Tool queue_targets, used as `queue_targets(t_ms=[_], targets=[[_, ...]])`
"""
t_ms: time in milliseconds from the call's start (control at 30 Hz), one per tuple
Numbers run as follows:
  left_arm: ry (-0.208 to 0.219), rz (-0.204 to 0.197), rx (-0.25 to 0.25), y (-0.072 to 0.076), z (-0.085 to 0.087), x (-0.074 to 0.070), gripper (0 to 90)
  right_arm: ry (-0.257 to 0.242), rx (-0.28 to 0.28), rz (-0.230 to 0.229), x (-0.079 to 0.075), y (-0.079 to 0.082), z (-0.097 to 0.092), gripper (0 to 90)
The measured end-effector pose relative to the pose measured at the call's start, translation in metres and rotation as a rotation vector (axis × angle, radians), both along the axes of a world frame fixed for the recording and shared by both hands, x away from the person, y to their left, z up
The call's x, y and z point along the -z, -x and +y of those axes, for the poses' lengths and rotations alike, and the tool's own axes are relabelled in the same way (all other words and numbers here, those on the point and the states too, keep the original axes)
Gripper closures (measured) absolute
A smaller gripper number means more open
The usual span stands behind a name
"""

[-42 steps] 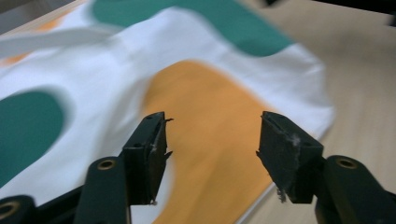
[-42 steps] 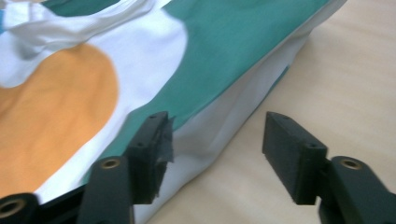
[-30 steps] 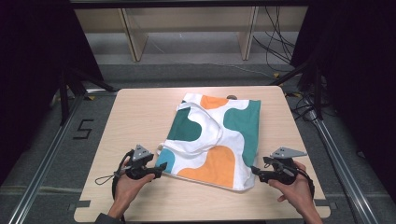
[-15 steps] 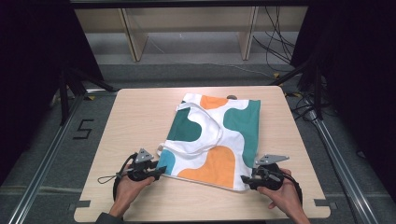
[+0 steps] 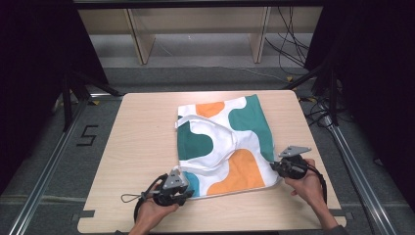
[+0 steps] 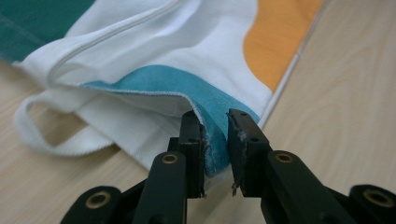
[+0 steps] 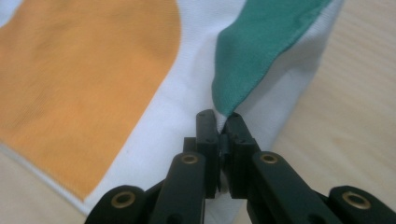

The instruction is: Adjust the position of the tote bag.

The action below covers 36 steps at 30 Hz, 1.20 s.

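A tote bag [image 5: 225,142], white w/ green, orange & blue shapes, is laid flat on the desk [image 5: 142,132], right of centre, its near edge close to the desk's front edge. A white strap [image 6: 56,140] is seen looped out at the bag's near left corner.

Left tongs [image 5: 188,188] are placed at that near left corner. In the left gripper view the blue hem [image 6: 210,107] is seen between the two jaws, which have just been closing; a small gap is left beside the right-hand jaw, so no firm pinch is seen there.

Right tongs [image 5: 274,166] are set at the bag's right edge, near the front corner. In the right gripper view the jaws are pressed together on a raised fold of green & white cloth [image 7: 224,105], having just been closing.
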<state>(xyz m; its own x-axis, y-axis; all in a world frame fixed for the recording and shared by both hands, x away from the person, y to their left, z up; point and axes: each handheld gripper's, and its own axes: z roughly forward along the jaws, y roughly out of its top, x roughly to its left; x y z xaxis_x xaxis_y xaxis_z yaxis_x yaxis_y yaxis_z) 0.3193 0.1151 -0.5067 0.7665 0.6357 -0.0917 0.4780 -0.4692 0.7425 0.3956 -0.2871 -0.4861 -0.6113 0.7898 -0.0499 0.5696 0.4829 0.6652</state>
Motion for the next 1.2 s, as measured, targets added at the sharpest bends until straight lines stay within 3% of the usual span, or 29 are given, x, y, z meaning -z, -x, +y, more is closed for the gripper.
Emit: queue_targets(t_ms=[67, 100, 167, 233, 400, 500, 533, 567, 700, 733, 800, 833, 867, 933, 967, 1000, 1033, 1100, 1167, 1200], targets=[[-0.011, -0.012, 0.053, 0.008, -0.022, 0.000, 75.7, 0.018, 0.010, 0.004, -0.001, -0.012, -0.004, 87.4], [-0.011, -0.012, 0.053, 0.008, -0.022, 0.000, 75.7, 0.018, 0.010, 0.004, -0.001, -0.012, -0.004, 87.4], [-0.055, -0.045, 0.108, 0.013, -0.042, -0.003, 75.6, 0.037, 0.037, -0.019, 0.001, -0.026, -0.006, 87.7], [-0.032, -0.043, 0.127, 0.015, -0.055, -0.002, 75.5, 0.052, 0.042, -0.031, 0.001, -0.036, -0.007, 88.0], [-0.047, -0.062, 0.183, 0.016, -0.078, -0.001, 74.8, 0.092, 0.054, -0.058, 0.004, -0.058, -0.004, 87.9], [-0.024, -0.061, 0.205, 0.015, -0.100, 0.001, 74.5, 0.116, 0.068, -0.068, 0.004, -0.068, -0.003, 87.8], [-0.024, -0.061, 0.205, 0.015, -0.100, 0.001, 74.5, 0.117, 0.071, -0.073, 0.004, -0.072, -0.004, 87.5], [-0.015, -0.067, 0.215, 0.015, -0.112, 0.003, 74.5, 0.111, 0.078, -0.090, 0.005, -0.075, -0.005, 86.4], [0.001, -0.073, 0.242, 0.014, -0.131, 0.004, 74.2, 0.086, 0.108, -0.085, 0.006, -0.084, -0.010, 78.3], [0.001, -0.073, 0.242, 0.014, -0.131, 0.004, 74.2, 0.086, 0.108, -0.085, 0.006, -0.084, -0.010, 78.3], [0.022, -0.067, 0.247, 0.012, -0.142, 0.005, 74.2, 0.077, 0.149, -0.117, 0.000, -0.086, -0.014, 64.3], [0.022, -0.067, 0.247, 0.012, -0.142, 0.005, 74.2, 0.077, 0.149, -0.117, 0.000, -0.086, -0.014, 64.3], [0.029, -0.074, 0.241, 0.010, -0.150, 0.006, 74.2, 0.104, 0.138, -0.137, -0.005, -0.085, -0.015, 55.2], [0.037, -0.073, 0.240, 0.010, -0.155, 0.006, 74.2, 0.118, 0.133, -0.149, -0.009, -0.083, -0.015, 53.6], [0.036, -0.067, 0.254, 0.007, -0.164, 0.006, 74.2, 0.112, 0.161, -0.176, -0.017, -0.076, -0.012, 49.3], [0.036, -0.067, 0.254, 0.007, -0.164, 0.006, 74.1, 0.099, 0.149, -0.180, -0.021, -0.073, -0.012, 48.0], [0.035, -0.094, 0.254, 0.004, -0.175, 0.006, 74.0, 0.071, 0.168, -0.173, -0.026, -0.068, -0.010, 47.4], [0.050, -0.094, 0.261, 0.002, -0.184, 0.007, 73.1, 0.022, 0.160, -0.154, -0.033, -0.059, -0.008, 47.1], [0.065, -0.088, 0.270, 0.001, -0.187, 0.007, 71.1, 0.033, 0.135, -0.180, -0.035, -0.056, -0.009, 46.8], [0.062, -0.083, 0.286, 0.001, -0.189, 0.006, 68.6, 0.005, 0.134, -0.167, -0.036, -0.051, -0.006, 46.2]])
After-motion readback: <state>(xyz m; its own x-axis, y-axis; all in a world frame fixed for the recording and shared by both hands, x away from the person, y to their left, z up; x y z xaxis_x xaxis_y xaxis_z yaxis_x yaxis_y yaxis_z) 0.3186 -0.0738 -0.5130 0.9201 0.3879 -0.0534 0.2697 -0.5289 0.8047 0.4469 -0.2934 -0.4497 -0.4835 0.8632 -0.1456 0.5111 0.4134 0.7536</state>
